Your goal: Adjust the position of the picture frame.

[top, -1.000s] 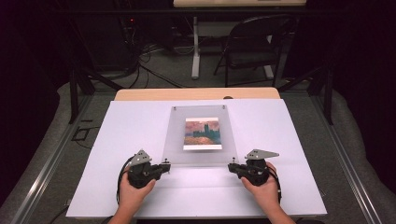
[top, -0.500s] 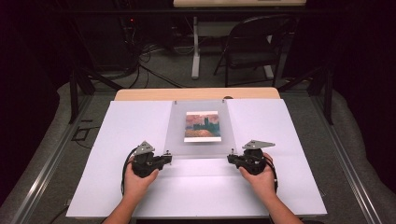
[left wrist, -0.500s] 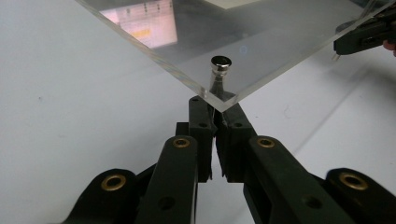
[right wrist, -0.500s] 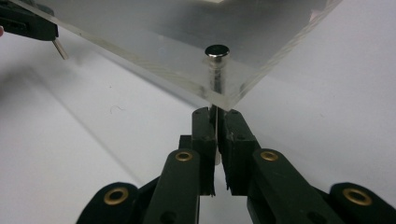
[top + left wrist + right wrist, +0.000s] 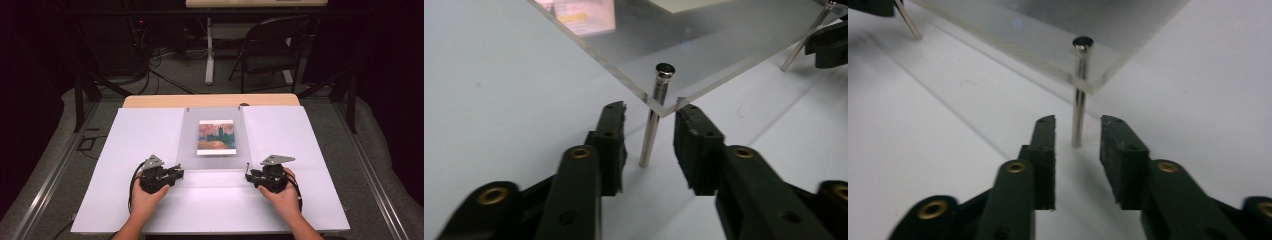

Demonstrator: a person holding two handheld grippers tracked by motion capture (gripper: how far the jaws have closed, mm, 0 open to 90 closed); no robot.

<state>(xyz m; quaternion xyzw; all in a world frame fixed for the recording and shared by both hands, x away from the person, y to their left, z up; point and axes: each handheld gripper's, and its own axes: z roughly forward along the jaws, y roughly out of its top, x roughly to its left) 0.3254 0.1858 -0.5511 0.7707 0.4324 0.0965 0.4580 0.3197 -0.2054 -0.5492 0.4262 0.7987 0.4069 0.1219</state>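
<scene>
A clear acrylic panel [image 5: 215, 161] with a small painting print [image 5: 216, 136] under it stands on thin metal pins on the white sheet. My left gripper [image 5: 179, 173] is at its near left corner and my right gripper [image 5: 248, 175] at its near right corner. In the left gripper view the jaws of that gripper [image 5: 649, 127] have just been opening; the corner pin [image 5: 655, 107] stands between them untouched. In the right gripper view the jaws of the other gripper [image 5: 1077, 136] have likewise just been opening, with a gap either side of the pin [image 5: 1079, 100].
A white sheet [image 5: 125, 150] covers the table, whose wooden edge [image 5: 210, 100] shows at the back. Behind the table stand a folding chair [image 5: 270, 45] and a desk leg among floor cables. The other gripper [image 5: 830, 44] shows far off at the panel's opposite corner.
Both grippers shifted slightly away from the person, and the panel with its print went the same way. The jaws of both have come apart from the corner pins.
</scene>
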